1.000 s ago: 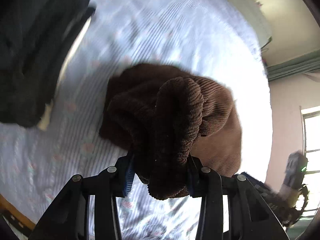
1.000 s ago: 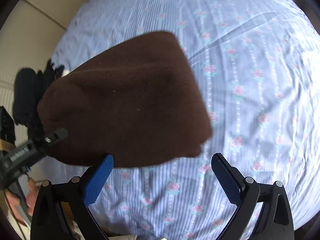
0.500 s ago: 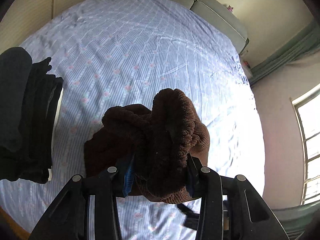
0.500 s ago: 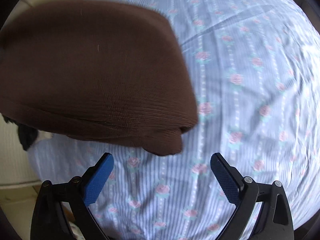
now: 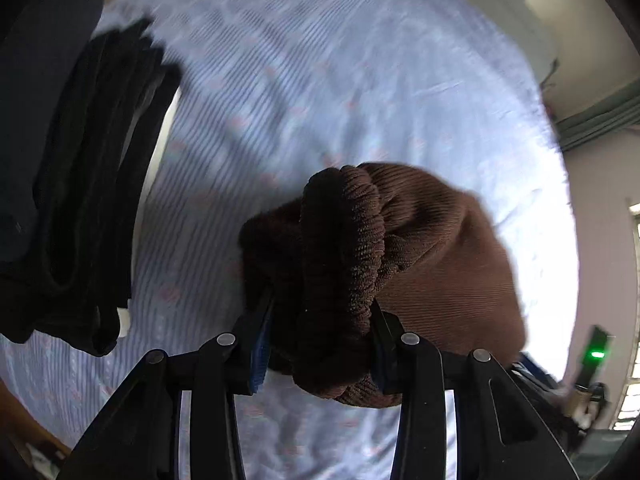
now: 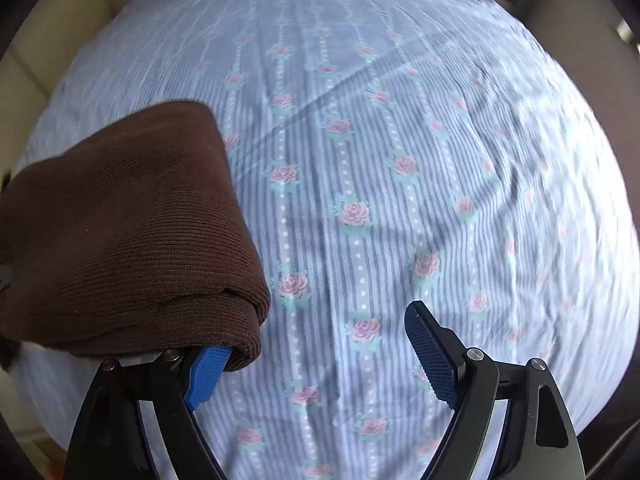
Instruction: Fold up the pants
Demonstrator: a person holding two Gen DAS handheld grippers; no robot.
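Observation:
The brown corduroy pants (image 5: 400, 248) are folded into a thick bundle. My left gripper (image 5: 320, 332) is shut on one bunched end and holds the bundle above the bed. In the right wrist view the pants (image 6: 120, 232) fill the left side, and their folded edge lies over my left blue pad (image 6: 206, 368). My right gripper (image 6: 316, 352) is open and empty, over the sheet, with the pants beside it and not between the pads.
The bed is covered by a blue striped sheet with pink roses (image 6: 360, 160). A stack of dark folded clothes (image 5: 92, 184) lies at the left of the bed. A grey headboard cushion (image 5: 500, 12) stands at the far end.
The left gripper has carried the brown bundle along, and the dark stack is now closer. In the right wrist view the pants have dropped to the lower left, over the left pad.

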